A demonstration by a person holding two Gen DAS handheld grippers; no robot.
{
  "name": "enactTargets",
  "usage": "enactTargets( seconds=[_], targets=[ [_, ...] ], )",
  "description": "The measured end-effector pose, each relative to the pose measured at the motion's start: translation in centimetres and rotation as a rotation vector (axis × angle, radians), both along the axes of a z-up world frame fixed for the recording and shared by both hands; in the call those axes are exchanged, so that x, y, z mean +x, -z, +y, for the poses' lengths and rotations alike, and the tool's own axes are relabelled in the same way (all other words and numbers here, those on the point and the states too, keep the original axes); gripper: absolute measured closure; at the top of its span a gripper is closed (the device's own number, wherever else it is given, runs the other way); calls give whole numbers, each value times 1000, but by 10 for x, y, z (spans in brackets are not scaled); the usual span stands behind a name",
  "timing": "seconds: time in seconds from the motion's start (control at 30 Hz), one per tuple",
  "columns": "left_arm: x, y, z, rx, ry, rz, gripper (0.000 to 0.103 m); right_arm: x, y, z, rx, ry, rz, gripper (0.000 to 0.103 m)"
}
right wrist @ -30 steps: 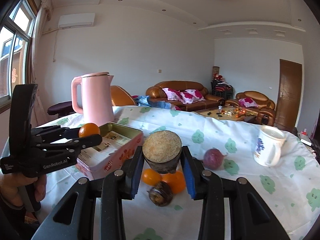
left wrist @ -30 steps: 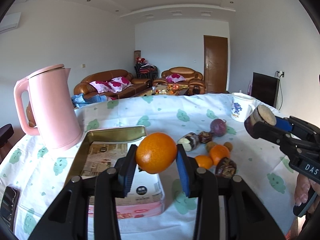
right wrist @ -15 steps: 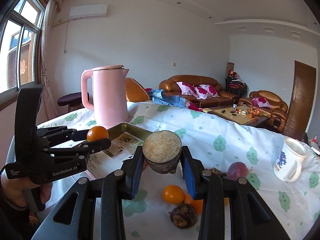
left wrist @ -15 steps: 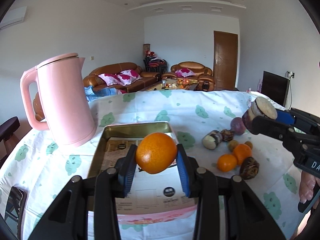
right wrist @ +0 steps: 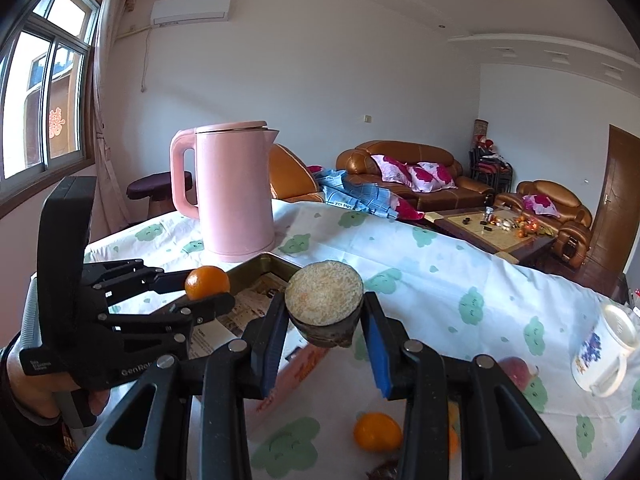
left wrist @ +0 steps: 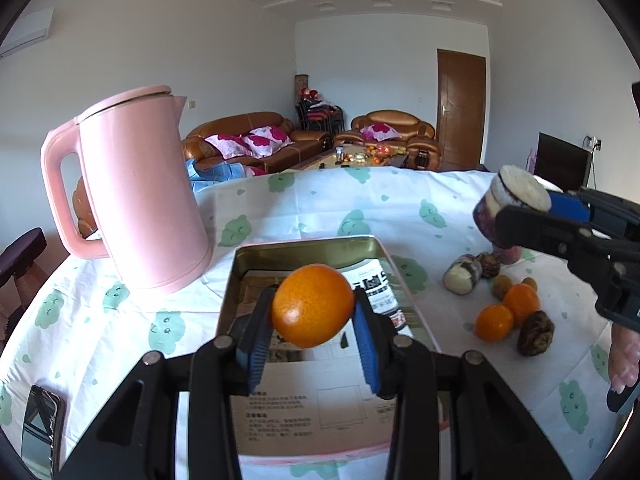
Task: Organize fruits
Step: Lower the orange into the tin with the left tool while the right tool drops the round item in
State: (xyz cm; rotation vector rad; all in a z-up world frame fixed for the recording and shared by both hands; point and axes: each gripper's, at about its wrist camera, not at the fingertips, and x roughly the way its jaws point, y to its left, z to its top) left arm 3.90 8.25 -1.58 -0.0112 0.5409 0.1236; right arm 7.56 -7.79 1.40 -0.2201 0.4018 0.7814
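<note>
while above the tin, orange between left fingers

- My left gripper hangs above the tin, with the orange between its pads.
- The kettle stands on the table, just left of the tin and behind it.
- My right gripper, to the tin's right, carries the cut root piece over the tin's near corner.
- The loose fruit pile lies on the cloth right of the tin.
- The mug sits far right.
</note>
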Motion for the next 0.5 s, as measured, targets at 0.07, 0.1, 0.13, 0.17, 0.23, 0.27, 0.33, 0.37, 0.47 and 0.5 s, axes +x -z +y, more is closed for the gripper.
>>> enactTargets(
  seconds=[0.07,0.1,0.13,0.17,0.23,0.27,0.33,0.37,0.47,0.5],
  targets=[
    [3,1,4,4,-5,9,63,4,0,11,-14,-10,1,64],
    [4,1,6,6,-7,12,63,5,1,14,-18,-14,3,64],
    [7,1,8,9,-9,17,63,7,2,20,-24,-20,5,64],
    [7,1,9,11,-11,21,63,8,3,24,-28,-24,6,64],
    [11,3,13,16,-14,33,63,10,5,32,-37,-33,13,64],
    [12,4,14,18,-16,36,63,9,7,36,-42,-38,18,64],
    [15,5,17,25,-17,45,63,11,12,43,-54,-44,27,64],
    [17,6,18,27,-16,49,63,12,15,47,-60,-45,32,64],
    [22,8,25,17,-17,67,63,16,22,54,-73,-52,48,64],
    [24,9,27,14,-20,73,63,17,25,57,-78,-54,54,64]
  ],
)
